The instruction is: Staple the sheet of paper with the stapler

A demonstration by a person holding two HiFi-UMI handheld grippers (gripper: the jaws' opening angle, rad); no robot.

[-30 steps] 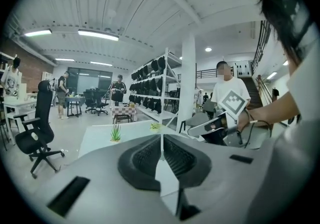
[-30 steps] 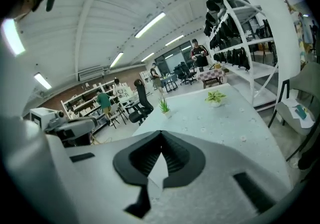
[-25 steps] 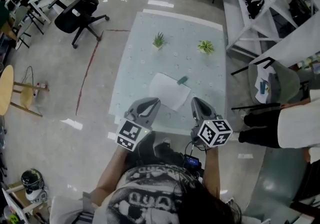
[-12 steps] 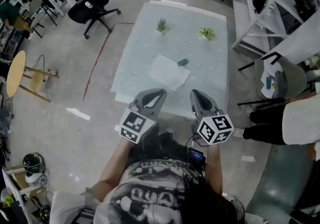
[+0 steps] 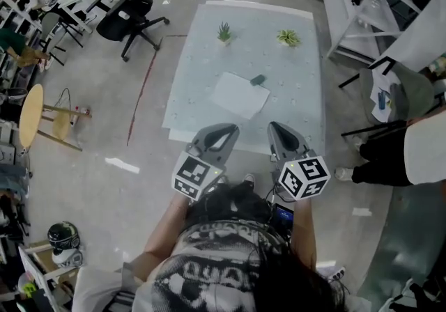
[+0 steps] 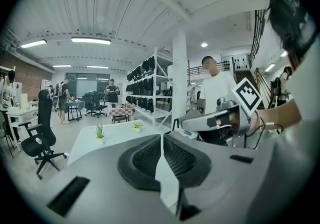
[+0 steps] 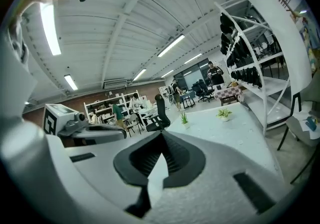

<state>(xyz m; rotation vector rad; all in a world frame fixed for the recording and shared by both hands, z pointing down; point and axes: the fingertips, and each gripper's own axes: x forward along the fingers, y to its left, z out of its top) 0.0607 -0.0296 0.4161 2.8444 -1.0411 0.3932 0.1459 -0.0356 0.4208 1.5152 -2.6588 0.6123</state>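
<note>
At the far left of the head view we see a black office chair (image 5: pixel 129 8) on the floor. Our left gripper (image 5: pixel 226 129) hangs short of the near edge of the pale counter (image 5: pixel 198 67). Its own view shows its jaws pressed together with nothing between them. Only the head view shows the sheet of paper (image 5: pixel 240 95), which lies flat mid-counter, well apart from both grippers. The small green stapler (image 5: pixel 258 80) is right at its far right corner. The gripper views show only the counter's far end, where two potted plants (image 5: pixel 224 32) stand. Our right gripper (image 5: pixel 276 127) hangs level with the left one, and its view shows its jaws likewise closed and empty. At the right, a person in a white top (image 5: pixel 418 154) stands beside the counter.
</note>
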